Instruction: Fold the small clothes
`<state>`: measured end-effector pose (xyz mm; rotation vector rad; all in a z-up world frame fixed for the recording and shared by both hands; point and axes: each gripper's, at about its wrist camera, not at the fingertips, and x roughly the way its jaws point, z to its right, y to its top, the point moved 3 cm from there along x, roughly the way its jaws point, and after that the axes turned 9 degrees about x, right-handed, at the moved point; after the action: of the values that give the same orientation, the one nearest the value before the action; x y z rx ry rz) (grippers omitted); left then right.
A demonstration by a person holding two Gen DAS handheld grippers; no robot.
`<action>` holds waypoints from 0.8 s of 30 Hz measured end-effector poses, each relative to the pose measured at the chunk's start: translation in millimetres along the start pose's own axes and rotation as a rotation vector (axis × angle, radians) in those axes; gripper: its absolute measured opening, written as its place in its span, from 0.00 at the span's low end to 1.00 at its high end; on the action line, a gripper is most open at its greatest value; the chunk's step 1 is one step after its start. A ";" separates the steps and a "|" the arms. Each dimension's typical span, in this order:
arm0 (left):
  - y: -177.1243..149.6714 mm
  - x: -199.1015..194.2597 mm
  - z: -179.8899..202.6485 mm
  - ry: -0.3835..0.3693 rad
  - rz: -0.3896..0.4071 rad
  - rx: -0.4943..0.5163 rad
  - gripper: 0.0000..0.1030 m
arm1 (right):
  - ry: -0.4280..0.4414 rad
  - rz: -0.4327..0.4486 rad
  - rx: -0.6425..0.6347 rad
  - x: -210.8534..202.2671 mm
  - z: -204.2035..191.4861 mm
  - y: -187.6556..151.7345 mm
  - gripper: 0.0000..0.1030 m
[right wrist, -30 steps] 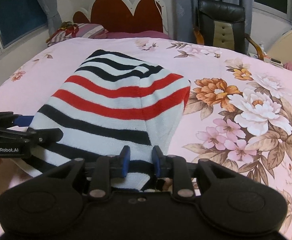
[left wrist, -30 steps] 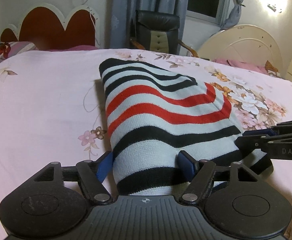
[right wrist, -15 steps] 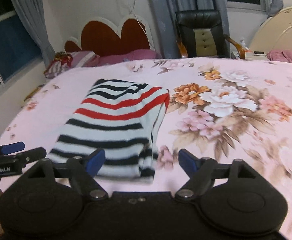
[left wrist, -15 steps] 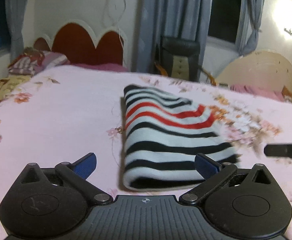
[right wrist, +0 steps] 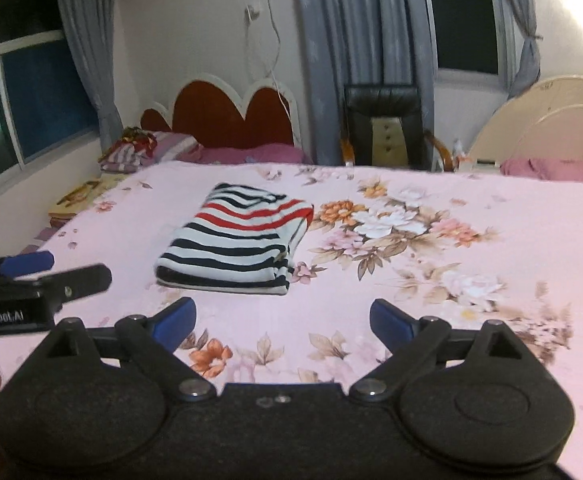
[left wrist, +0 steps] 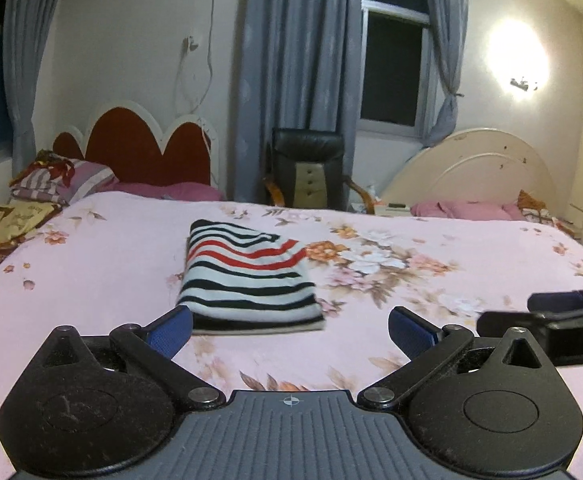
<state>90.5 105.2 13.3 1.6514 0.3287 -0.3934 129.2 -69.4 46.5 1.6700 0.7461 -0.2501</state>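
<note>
- Striped knit, in white, black and red: the folded garment (left wrist: 251, 280) lies flat on the pink floral bedspread (left wrist: 451, 320), a compact oblong with nothing touching it.
- Long axis: it runs away from me toward the red headboard (left wrist: 147, 148), with the black-and-white bands at the near end and the red bands farther back.
- Left gripper (left wrist: 289, 330): I hold its jaws spread wide, the blue pads (left wrist: 171, 328) empty; the garment's near edge sits just ahead of it, a little left of centre and close to the left pad.
- Right gripper (right wrist: 281, 322): jaws likewise spread wide and empty; from here the garment (right wrist: 239, 240) lies ahead and to the left, with bare bedspread (right wrist: 431, 280) between.
- Which hand is nearer: I judge the left, since the fold's near edge almost meets its left pad, while the right stands farther off (each tool also shows at the edge of the other's view).
- Stage, as a judgement: the fold looks complete, its layered edges visible on the side facing the right gripper; any further tidying would be approached along the long axis from the near end.
- Surroundings: a black chair (left wrist: 311, 172) stands beyond the bed, between grey curtains (left wrist: 295, 60).
</note>
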 end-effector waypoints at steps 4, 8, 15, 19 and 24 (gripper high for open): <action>-4.8 -33.4 13.2 -0.002 0.015 -0.001 1.00 | -0.008 0.042 -0.003 -34.1 -0.5 -5.9 0.92; -5.4 -58.2 23.3 -0.007 0.042 -0.010 1.00 | -0.003 0.069 0.004 -60.0 1.0 -9.6 0.92; 1.7 -78.9 36.7 -0.006 0.080 0.004 1.00 | 0.000 0.109 -0.034 -82.9 0.6 -5.5 0.93; 5.1 -82.0 41.4 -0.003 0.086 0.013 1.00 | 0.005 0.128 -0.032 -87.4 3.1 -3.1 0.93; 6.4 -82.7 46.5 -0.003 0.093 0.012 1.00 | -0.001 0.125 -0.028 -87.4 9.1 -4.5 0.94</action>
<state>16.0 59.4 50.8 1.6710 0.2468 -0.3282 61.4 -106.9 88.2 1.6822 0.6384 -0.1517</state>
